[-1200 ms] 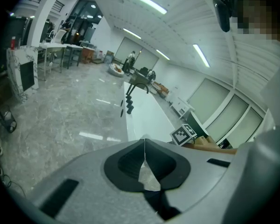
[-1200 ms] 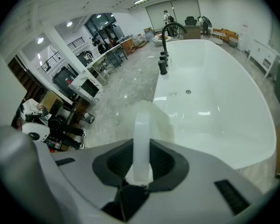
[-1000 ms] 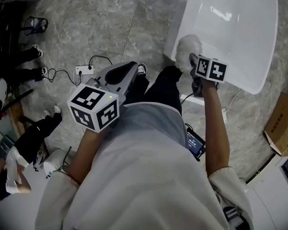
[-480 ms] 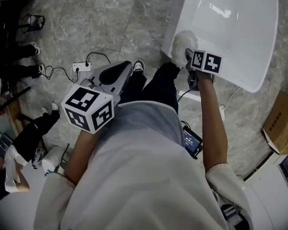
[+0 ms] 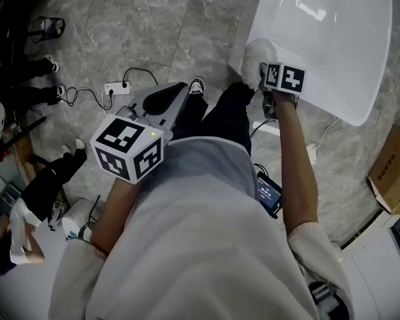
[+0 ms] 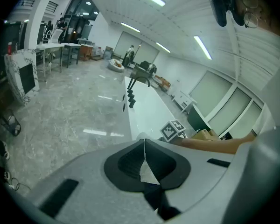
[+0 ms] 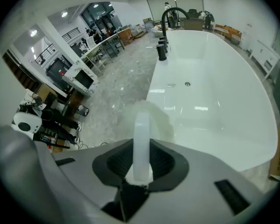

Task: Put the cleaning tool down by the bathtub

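Right gripper [image 7: 142, 158] is closed on the white handle [image 7: 141, 136] of the cleaning tool [image 5: 257, 60]; the handle stands upright between the dark pads, which press it from both sides at a partial opening. The tool's fluffy white head [image 7: 151, 116] points away from the gripper and sits at the near-left rim of the bathtub [image 7: 214, 87]. It is blurred, so contact with the rim cannot be told. From the head view, the right gripper [image 5: 265, 89] is held out at arm's length, its marker cube [image 5: 285, 79] just beside the tub's edge, with the fluffy head over the tub's corner where white rim meets the grey marble floor [image 5: 153, 25]. Bathtub interior is bare and glossy, with a dark faucet [image 7: 170, 14] at its far end. Left gripper [image 6: 144, 149] is drawn in close to the person's torso, jaws brought together with nothing between them. In the head view, the left gripper [image 5: 161, 103] points toward the floor near the person's shoe [image 5: 197, 87]. A white power strip [image 5: 115, 87] with a black cord lies on the floor well left of the tub. A cardboard box [image 5: 393, 172] sits at the right edge, apart from the tub.
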`<control>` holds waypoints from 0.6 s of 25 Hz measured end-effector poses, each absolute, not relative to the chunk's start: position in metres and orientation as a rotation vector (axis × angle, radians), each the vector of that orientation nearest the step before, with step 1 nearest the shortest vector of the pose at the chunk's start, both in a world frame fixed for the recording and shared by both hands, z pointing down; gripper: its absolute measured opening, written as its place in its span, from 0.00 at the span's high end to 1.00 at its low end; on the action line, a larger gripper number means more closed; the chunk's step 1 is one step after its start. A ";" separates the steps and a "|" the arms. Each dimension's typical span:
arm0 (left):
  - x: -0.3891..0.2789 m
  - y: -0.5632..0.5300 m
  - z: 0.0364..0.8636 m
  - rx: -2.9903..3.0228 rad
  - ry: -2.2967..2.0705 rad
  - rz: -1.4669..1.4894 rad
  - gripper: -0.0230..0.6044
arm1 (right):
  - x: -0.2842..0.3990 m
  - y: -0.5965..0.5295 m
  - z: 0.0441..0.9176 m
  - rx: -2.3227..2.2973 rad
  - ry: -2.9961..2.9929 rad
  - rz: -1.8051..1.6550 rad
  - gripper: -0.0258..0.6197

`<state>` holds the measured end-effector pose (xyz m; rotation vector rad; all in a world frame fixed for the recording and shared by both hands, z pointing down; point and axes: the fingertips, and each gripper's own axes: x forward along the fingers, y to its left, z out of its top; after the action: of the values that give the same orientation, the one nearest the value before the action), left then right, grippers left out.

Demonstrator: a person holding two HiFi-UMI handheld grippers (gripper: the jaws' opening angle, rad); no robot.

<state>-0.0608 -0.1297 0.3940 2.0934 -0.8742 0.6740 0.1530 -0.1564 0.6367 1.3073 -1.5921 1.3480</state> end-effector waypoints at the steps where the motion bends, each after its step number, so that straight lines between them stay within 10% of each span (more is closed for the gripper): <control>1: -0.061 -0.129 0.394 2.093 -0.873 0.676 0.95 | 0.153 -0.156 0.638 1.306 -1.589 1.351 0.84; 15: -0.067 -0.124 0.394 2.064 -0.886 0.695 0.95 | 0.155 -0.158 0.653 1.302 -1.550 1.381 0.84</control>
<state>-0.0673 -0.1243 0.3943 2.0642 -0.8859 0.6946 0.1546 -0.1585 0.6529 1.3019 -1.5499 1.3812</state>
